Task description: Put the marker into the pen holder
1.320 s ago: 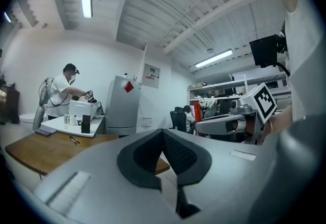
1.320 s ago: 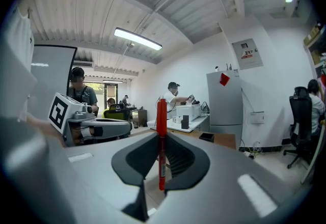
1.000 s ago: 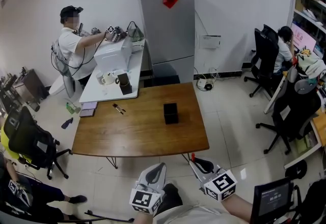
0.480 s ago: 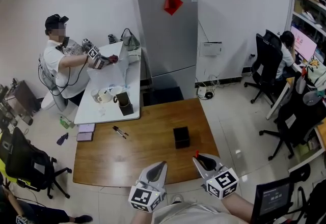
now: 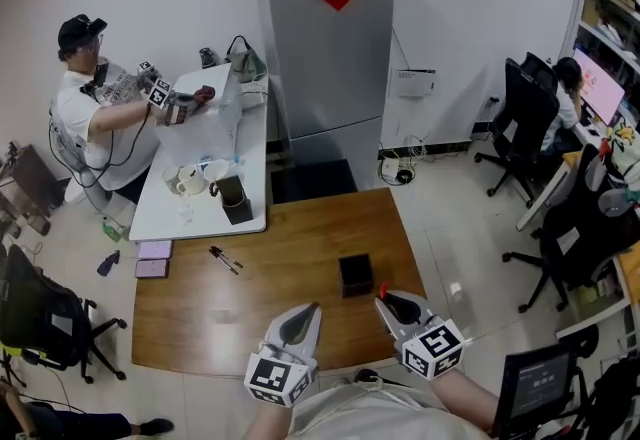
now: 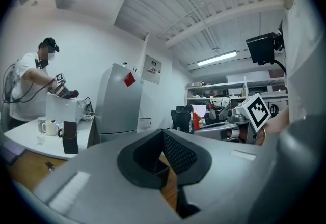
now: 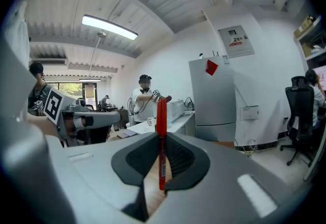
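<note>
Our right tool (image 7: pixel 161 139) grips one red marker (image 7: pixel 161 113) upright, near one pen holder (image 5: pixel 355 275). Our left tool (image 6: pixel 163 135) is closed, empty.

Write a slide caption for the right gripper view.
Right gripper clamps a red marker upright between its jaws, above the wooden table, with a grey refrigerator beyond.
</note>
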Tool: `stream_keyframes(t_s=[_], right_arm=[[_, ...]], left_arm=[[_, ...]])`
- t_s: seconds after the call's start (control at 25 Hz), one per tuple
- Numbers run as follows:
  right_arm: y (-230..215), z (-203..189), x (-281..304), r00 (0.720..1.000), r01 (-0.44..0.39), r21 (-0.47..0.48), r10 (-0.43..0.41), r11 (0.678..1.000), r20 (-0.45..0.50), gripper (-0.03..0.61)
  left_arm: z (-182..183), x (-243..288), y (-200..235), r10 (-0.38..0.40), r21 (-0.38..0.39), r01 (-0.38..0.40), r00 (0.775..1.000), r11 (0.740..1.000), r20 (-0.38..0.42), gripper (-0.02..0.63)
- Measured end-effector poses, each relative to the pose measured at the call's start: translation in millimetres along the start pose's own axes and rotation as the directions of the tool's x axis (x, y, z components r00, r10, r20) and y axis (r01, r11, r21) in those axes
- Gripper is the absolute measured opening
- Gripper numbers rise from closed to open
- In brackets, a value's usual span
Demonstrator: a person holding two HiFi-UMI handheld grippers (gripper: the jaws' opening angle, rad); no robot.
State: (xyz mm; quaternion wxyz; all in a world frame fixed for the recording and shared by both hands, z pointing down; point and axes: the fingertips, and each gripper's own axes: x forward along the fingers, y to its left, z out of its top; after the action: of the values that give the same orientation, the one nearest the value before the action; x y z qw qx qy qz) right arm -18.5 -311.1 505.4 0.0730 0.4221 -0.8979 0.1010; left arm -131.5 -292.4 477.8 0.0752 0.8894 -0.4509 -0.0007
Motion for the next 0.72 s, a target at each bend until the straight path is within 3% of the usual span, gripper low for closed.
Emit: stream_keyframes(t_s=[0.32,0.72], right_arm=[[-26,-4,46,0.999,-0.052,-0.028,0.051,0.998,-0.012,0.038],[-71,-26,111,0.998,-0.059,-0.024,0.058,0.998,-0.035,0.038]], left_arm=[[-13,31,14,0.004,-0.038,-0.005,1.0,0.999,-0.018,0.009],[-17,62,19,0.001,-0.054,-0.003,0.999,0.999,-0.034,0.009]])
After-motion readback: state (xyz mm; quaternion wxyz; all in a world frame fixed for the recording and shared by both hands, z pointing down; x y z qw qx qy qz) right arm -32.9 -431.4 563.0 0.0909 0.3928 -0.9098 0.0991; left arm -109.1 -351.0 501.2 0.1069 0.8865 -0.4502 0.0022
